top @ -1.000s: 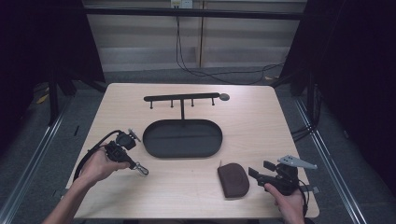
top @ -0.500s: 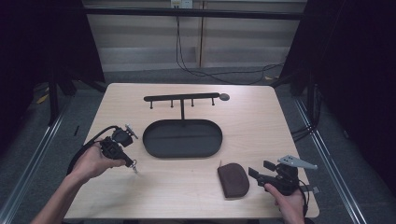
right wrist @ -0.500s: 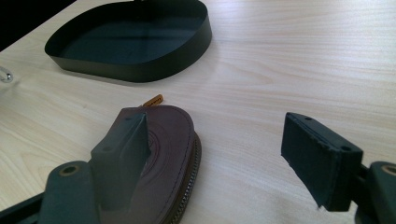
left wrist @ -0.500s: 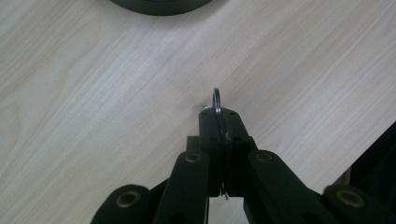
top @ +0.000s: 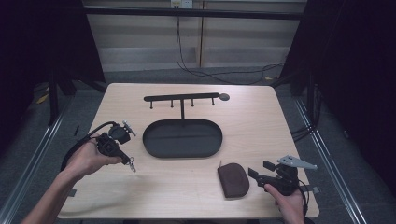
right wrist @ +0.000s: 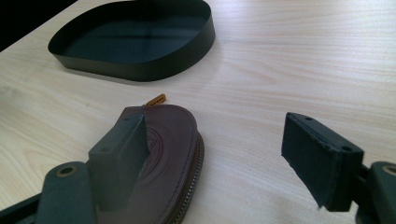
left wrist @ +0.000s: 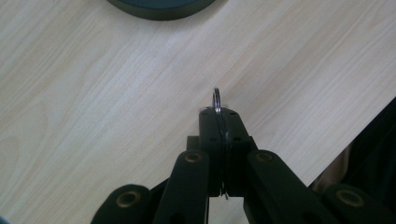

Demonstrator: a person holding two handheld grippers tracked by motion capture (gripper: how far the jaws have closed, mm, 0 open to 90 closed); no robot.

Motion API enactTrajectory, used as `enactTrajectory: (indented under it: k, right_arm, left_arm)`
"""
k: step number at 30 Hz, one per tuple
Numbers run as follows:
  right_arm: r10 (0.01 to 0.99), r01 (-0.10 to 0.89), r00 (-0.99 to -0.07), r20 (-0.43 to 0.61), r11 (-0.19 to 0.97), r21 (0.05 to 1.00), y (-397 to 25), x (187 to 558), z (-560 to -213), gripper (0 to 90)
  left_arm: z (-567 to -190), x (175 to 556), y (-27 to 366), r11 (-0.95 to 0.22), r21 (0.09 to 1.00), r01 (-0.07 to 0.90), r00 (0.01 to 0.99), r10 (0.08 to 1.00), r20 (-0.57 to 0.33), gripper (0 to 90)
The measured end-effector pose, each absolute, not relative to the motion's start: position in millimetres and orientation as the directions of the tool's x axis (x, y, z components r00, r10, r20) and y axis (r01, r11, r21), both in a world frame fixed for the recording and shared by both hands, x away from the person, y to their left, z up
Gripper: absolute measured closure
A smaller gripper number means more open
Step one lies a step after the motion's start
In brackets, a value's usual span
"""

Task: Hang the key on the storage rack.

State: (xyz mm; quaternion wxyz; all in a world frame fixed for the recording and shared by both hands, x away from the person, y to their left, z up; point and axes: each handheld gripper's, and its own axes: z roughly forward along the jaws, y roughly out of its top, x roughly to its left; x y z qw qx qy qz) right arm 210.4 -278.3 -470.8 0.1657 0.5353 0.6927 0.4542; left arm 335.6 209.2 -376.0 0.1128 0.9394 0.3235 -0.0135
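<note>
My left gripper [top: 129,161] hovers over the table left of the black oval tray [top: 183,156], held in a hand. It is shut on a thin metal key ring [left wrist: 216,99], which stands edge-on between the pressed-together jaws and pokes out past their tips. My right gripper [top: 259,169] sits near the front right of the table, open, its jaws pointing left. A brown leather zip pouch [top: 233,180] lies flat just left of it. In the right gripper view the pouch [right wrist: 170,144] lies under and beyond the left jaw, with nothing gripped.
A black hook rack [top: 181,98] on a thin post stands behind the tray. The tray's wall [right wrist: 140,70] rises beyond the pouch. The table's front edge runs close to both hands.
My left gripper has drifted left and slightly away from the front edge, still shut on the key ring. The right gripper and the pouch have not moved.
</note>
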Motion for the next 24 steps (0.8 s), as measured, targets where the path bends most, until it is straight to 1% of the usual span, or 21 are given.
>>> enactTrajectory:
  k: [7, 9, 11, 18, 24]
  right_arm:
    - [0.893, 0.593, -0.369, 0.258, 0.013, 0.805, -279, 211, -471, 22.5]
    - [0.890, 0.592, -0.374, 0.260, 0.013, 0.806, -279, 211, -471, 22.5]
    - [0.888, 0.592, -0.380, 0.258, 0.019, 0.806, -278, 210, -471, 22.2]
    - [0.886, 0.589, -0.385, 0.260, 0.019, 0.808, -278, 210, -470, 22.0]
    - [0.886, 0.589, -0.385, 0.260, 0.019, 0.808, -278, 210, -470, 22.0]
  left_arm:
    - [-369, 337, 208, -0.769, 0.213, 0.602, 0.797, 0.595, -0.104, 89.4]
    - [-364, 339, 206, -0.776, 0.206, 0.597, 0.801, 0.593, -0.085, 89.5]
    - [-360, 339, 204, -0.789, 0.205, 0.580, 0.814, 0.575, -0.088, 89.5]
    - [-347, 342, 200, -0.803, 0.207, 0.559, 0.828, 0.555, -0.086, 89.4]
    - [-339, 348, 200, -0.802, 0.208, 0.561, 0.826, 0.557, -0.081, 89.4]
